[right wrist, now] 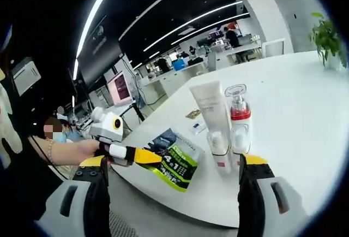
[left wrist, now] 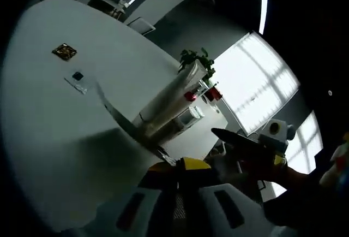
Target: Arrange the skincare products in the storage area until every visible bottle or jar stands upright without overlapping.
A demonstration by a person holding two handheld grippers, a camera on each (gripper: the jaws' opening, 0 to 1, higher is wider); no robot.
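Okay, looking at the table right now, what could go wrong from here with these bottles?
1. The tall tube, the pump bottle and a small bottle stand close together; reaching for one could tip its neighbours.
2. They stand fairly near the table edge, so a knocked bottle might roll off.
3. The green packet in the left gripper overhangs the edge and may drop if released there.

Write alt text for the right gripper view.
The right tool, jaws wide open, faces a white tube and a red-collared pump bottle standing on a white table. The left tool holds a green sachet at the table's edge.
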